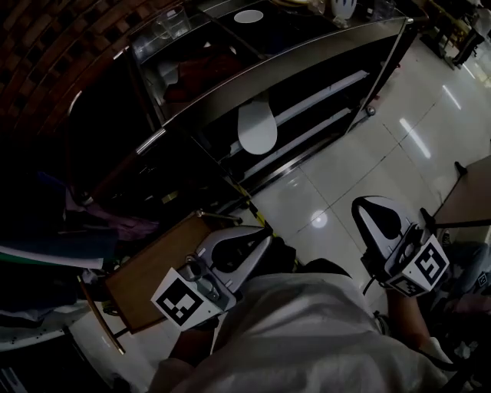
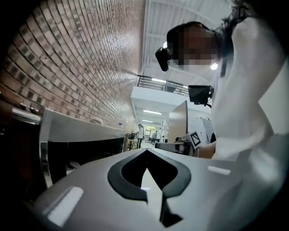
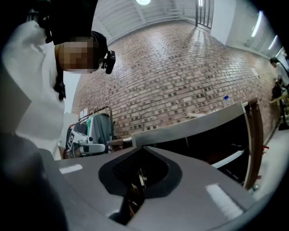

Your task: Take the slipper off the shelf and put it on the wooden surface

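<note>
A white slipper (image 1: 257, 127) lies on a middle level of the dark shelf unit (image 1: 322, 57), sole toward me. The wooden surface (image 1: 149, 272) is a small brown board low on the left. My left gripper (image 1: 265, 239) hovers over the board's right edge, close to my body, jaws shut with nothing in them. My right gripper (image 1: 358, 206) is held over the shiny floor to the right, also shut and empty. In the left gripper view the left gripper (image 2: 146, 151) points along the shelf's side. In the right gripper view the right gripper (image 3: 142, 149) faces the shelf's top edge (image 3: 189, 128).
White shelf rails (image 1: 322, 96) run to the right of the slipper. A white plate (image 1: 248, 16) sits on top of the unit. Glossy tiled floor (image 1: 399, 146) spreads to the right. Clothes (image 1: 100, 222) lie left of the board. A brick wall (image 3: 180, 76) stands behind the shelf.
</note>
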Motion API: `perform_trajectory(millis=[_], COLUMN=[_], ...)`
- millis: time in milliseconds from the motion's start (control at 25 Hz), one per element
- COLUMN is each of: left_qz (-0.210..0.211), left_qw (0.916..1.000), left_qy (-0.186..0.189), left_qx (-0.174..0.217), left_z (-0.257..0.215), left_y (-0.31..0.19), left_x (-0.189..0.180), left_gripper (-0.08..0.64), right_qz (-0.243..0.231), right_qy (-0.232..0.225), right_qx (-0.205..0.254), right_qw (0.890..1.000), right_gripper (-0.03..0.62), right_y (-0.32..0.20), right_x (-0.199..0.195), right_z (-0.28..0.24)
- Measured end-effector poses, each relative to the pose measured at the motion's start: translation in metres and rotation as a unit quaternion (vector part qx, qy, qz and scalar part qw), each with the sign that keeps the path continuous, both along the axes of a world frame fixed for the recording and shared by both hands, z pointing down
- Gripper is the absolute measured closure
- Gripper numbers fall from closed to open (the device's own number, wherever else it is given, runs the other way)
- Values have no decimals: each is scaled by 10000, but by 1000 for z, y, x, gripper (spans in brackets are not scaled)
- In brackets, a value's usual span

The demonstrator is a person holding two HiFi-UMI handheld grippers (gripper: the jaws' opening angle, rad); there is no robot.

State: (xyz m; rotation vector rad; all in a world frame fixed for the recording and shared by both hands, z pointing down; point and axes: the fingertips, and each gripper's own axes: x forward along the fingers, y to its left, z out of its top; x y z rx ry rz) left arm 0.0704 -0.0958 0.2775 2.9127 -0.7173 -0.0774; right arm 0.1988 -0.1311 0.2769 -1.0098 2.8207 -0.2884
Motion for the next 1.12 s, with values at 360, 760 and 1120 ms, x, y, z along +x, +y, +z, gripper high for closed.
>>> perform_trajectory(millis=[360, 760, 1120], left_qz=[-384, -1448, -2020], left_qw=[9982, 9827, 9713], left_qy=[-333, -583, -340], left_qx=[-304, -999, -1207], left_z=[40, 66, 76], left_y=[-57, -126, -147], left_x=[-31, -59, -83], left_gripper=[572, 572, 572], right_qz=[-565, -877, -1362], right_qy=[-65, 479, -83], right_qx=[-1279, -3016, -4069], right_qw=[9902, 9482, 9032], right_gripper=[466, 373, 451], right_y=[-94, -221, -244], right_x=[-57, -95, -137], right_z=[97, 239, 276])
